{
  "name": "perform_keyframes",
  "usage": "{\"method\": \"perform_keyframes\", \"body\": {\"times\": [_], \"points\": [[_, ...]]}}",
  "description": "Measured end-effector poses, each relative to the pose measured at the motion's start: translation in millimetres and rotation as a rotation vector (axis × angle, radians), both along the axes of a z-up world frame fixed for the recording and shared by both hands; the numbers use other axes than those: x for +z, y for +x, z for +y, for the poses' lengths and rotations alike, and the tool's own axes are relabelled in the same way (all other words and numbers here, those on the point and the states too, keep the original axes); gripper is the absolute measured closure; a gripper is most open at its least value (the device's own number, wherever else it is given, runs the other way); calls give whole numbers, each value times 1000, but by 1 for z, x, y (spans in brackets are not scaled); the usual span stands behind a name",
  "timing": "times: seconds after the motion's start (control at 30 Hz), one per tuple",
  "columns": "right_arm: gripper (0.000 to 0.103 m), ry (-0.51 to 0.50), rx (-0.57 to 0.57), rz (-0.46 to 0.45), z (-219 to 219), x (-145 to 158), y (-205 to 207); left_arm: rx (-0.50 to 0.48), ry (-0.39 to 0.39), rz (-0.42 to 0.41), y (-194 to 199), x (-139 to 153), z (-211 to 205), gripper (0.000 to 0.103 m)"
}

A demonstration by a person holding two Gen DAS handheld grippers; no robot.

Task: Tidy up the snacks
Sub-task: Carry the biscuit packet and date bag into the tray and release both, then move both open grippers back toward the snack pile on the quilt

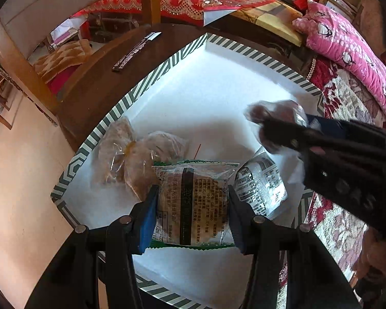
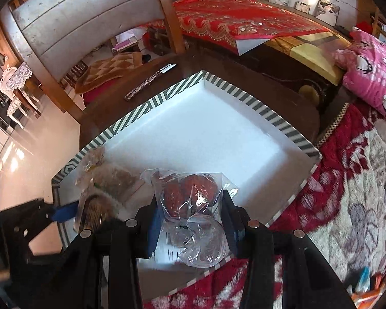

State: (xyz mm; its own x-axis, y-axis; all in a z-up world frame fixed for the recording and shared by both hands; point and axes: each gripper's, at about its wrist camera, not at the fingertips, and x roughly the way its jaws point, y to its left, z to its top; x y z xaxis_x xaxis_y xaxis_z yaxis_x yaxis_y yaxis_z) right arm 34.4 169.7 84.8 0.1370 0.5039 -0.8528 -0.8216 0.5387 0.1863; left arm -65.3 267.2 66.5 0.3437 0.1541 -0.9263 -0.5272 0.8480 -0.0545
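Both tools grip wrapped snacks above the striped tray point(image 1: 110, 114).

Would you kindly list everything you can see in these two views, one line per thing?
box: one, white inside with a green-and-white striped rim, on the table
table: one, dark brown, under the box
green-edged packet: one, clear with printing, between the left gripper's pads
clear bags: two, holding tan snacks, at the box's left side
printed packet: one, white and black, right of the green-edged packet
red snack bag: one, clear with dark red pieces, held over the box
dark strip: one, black and patterned, on the table beyond the box
blanket: one, red and cream, right of the box
left gripper: black, blue pads, shut on the packet
right gripper: black, shut on the bag
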Motion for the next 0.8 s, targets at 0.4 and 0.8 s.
{"method": "perform_keyframes", "body": {"times": [0.4, 0.8], "points": [[52, 27, 3, 66, 12, -11, -1, 16, -9, 24, 5, -4, 1, 34], [43, 123, -92, 53, -53, 23, -5, -12, 6, -28, 0, 19, -19, 26]]}}
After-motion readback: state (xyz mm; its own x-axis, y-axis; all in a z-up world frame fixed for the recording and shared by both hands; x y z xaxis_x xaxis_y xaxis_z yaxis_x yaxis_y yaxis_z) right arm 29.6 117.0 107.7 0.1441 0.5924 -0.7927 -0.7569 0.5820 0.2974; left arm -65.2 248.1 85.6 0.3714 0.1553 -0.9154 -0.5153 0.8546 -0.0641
